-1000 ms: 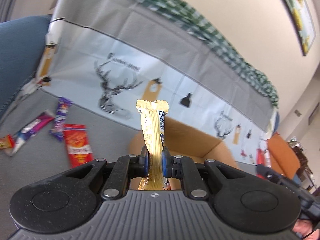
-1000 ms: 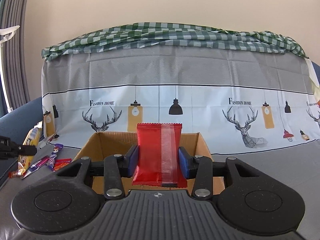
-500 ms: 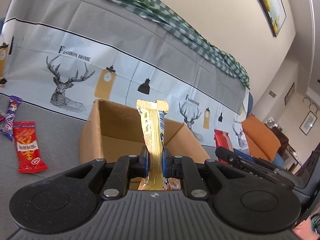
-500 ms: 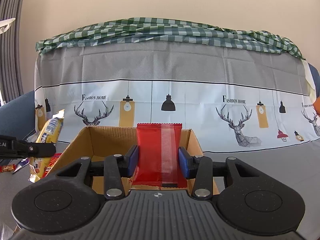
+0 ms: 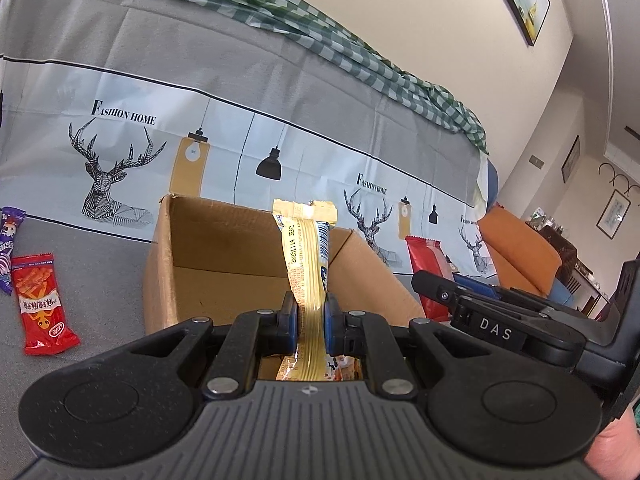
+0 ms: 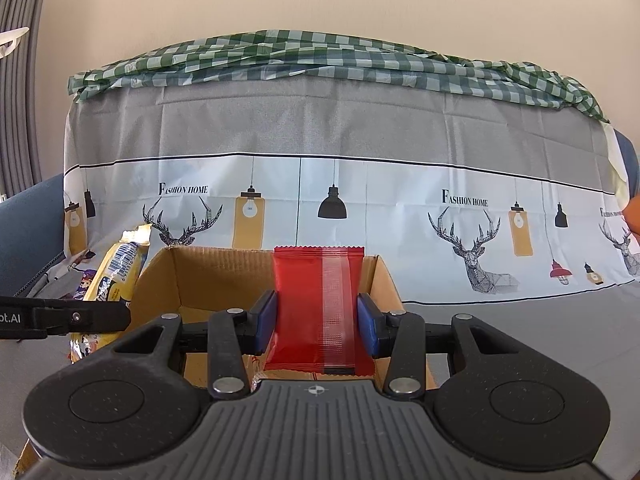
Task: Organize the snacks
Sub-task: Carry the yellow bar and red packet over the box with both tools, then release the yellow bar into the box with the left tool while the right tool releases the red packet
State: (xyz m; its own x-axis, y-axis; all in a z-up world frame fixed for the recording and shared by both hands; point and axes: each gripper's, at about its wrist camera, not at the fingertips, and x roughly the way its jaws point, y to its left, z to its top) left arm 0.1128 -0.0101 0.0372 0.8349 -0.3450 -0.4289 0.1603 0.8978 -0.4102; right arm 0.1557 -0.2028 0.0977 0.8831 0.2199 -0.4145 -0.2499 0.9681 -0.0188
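Left claw (image 5: 310,320) clamps a slim yellow snack packet (image 5: 306,264) low on its body, pads pressed flat against the film, the crimped top seal standing upright above the jaws. Right claw (image 6: 316,318) grips a red snack packet (image 6: 316,300) by its two long edges, the back seam facing the camera. Both packets hang over the near side of an open cardboard box (image 5: 224,256), which sits on a grey-covered worktop (image 6: 540,344) before a cloth backdrop (image 6: 320,184) printed with deer and lamps. In the right wrist view the yellow packet shows just left of the box, held in the other claw. More snacks lie loose on the worktop, well apart from the box: a red sachet (image 5: 40,304) and, beside it, a purple wrapper (image 5: 8,240) at the frame's edge.

Both held packets look light and soft, with slick foil or plastic film that creases under pressure; the contents may well crush if squeezed hard. A hold across the flat body near the lower half, as seen, appears secure, while the sealed ends offer a thin, stiffer tab. Something orange is visible at the bottom of the box, though what it is cannot be told.
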